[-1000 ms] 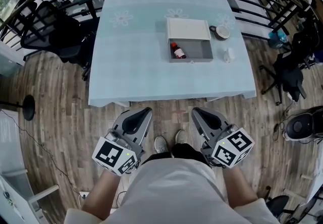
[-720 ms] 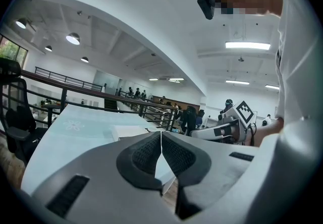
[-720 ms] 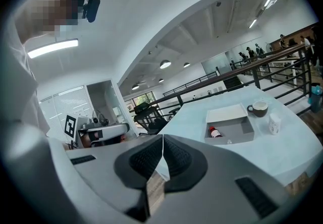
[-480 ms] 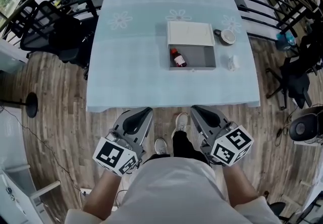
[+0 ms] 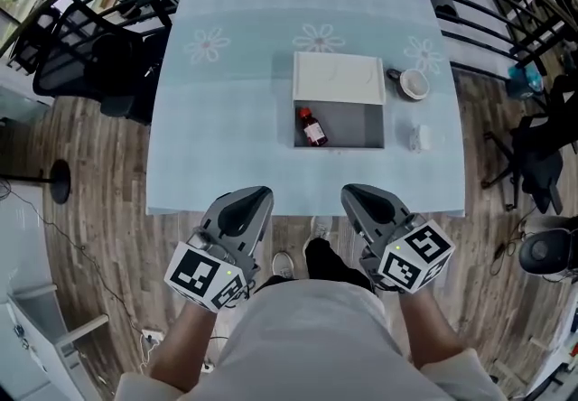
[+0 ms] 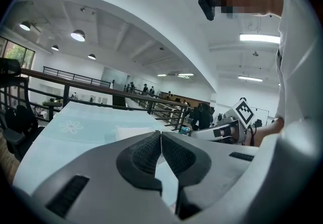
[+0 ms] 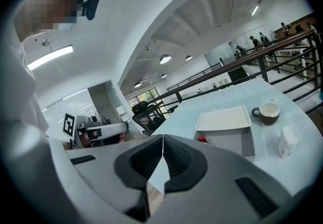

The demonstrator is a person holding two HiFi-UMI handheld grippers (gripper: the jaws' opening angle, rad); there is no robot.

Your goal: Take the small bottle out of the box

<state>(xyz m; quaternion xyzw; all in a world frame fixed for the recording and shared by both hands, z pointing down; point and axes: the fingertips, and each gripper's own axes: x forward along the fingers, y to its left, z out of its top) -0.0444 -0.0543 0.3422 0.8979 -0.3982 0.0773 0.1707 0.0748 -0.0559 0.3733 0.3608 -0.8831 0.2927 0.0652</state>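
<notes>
A small brown bottle with a red cap (image 5: 312, 127) lies at the left end of an open grey box (image 5: 354, 126) on the light blue table (image 5: 226, 119). The box's white lid (image 5: 339, 79) stands open behind it. In the right gripper view the bottle's red cap (image 7: 203, 140) shows just inside the box (image 7: 229, 143). Both grippers are held low in front of the person, short of the table's near edge. My left gripper (image 5: 256, 200) and my right gripper (image 5: 356, 199) are shut with nothing between the jaws, as the left gripper view (image 6: 161, 135) and the right gripper view (image 7: 162, 138) show.
A cup on a saucer (image 5: 414, 83) and a small white container (image 5: 417, 136) sit right of the box. Black office chairs (image 5: 86, 65) stand left of the table. A dark railing (image 5: 488, 2) curves round the back and right. The floor is wood planks.
The table and box have slid down and grown in the head view as the person stepped toward them. Both grippers keep their place and stay shut.
</notes>
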